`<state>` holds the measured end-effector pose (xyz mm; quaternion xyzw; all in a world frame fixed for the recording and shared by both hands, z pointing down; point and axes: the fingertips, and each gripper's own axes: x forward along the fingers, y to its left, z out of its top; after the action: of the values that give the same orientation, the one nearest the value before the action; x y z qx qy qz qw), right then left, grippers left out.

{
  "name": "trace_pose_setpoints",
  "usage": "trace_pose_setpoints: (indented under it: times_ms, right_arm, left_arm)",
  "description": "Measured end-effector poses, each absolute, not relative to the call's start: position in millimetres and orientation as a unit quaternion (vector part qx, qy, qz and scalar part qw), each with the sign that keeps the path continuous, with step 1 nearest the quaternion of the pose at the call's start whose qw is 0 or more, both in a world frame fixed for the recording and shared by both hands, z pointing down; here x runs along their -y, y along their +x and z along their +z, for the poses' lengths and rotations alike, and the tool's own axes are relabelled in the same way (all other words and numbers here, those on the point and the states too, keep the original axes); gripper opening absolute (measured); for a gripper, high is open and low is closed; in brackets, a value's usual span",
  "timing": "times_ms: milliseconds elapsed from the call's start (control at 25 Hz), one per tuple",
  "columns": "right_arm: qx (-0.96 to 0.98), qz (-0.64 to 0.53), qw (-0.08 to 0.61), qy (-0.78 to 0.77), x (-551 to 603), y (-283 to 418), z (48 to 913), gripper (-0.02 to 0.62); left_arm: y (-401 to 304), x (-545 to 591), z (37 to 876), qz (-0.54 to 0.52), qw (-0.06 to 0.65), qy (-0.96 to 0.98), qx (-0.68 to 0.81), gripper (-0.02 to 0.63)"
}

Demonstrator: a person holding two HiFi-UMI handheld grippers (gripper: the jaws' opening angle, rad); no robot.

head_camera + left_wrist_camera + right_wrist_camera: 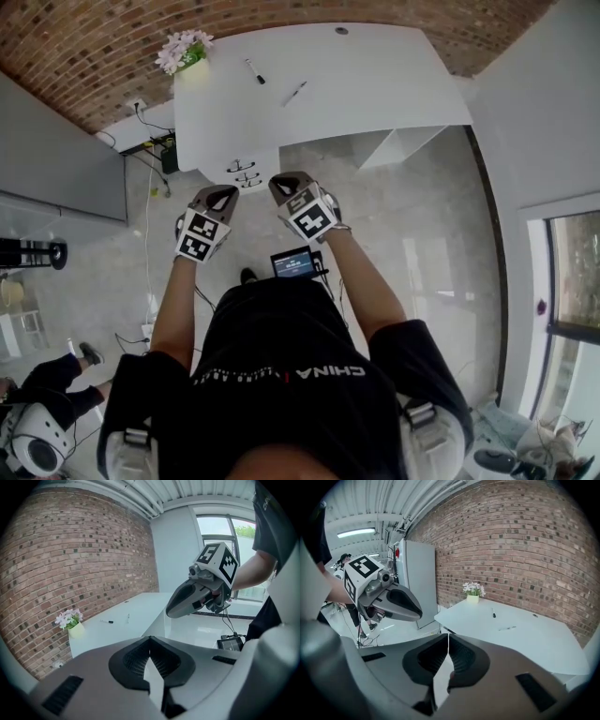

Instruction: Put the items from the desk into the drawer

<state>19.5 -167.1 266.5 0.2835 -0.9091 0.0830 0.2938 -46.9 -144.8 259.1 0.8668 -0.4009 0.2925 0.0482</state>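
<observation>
A white desk (375,84) stands against the brick wall ahead of me. A black marker (255,71) and a thin pen (295,93) lie on it, and a small dark round item (341,31) sits near the wall. The drawer front with dark handles (242,172) is on the desk's left end, facing me, and looks closed. My left gripper (223,195) and right gripper (286,183) hover side by side over the floor, short of the desk. Both are shut with nothing between the jaws. The marker (494,614) and pen (506,628) also show in the right gripper view.
A pot of pale flowers (186,49) stands on the desk's left corner. A grey cabinet (56,150) lies left, with cables (150,141) on the floor beside it. A small screen (293,262) sits at my waist. A person (47,394) sits at lower left.
</observation>
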Motion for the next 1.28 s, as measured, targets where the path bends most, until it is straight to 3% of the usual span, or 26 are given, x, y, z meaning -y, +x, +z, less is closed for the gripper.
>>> trace_pose_setpoints:
  times_ms: [800, 1280]
  right_arm:
    - [0.903, 0.127, 0.285, 0.296, 199.3, 45.2, 272.0, 0.017]
    - [0.879, 0.185, 0.277, 0.342, 286.2, 34.9, 315.6, 0.018]
  left_arm:
    - [-21.1, 178.9, 258.8, 0.298, 0.045, 0.868, 0.394, 0.012]
    - [-26.8, 236.6, 276.6, 0.284, 0.063, 0.871, 0.396, 0.012]
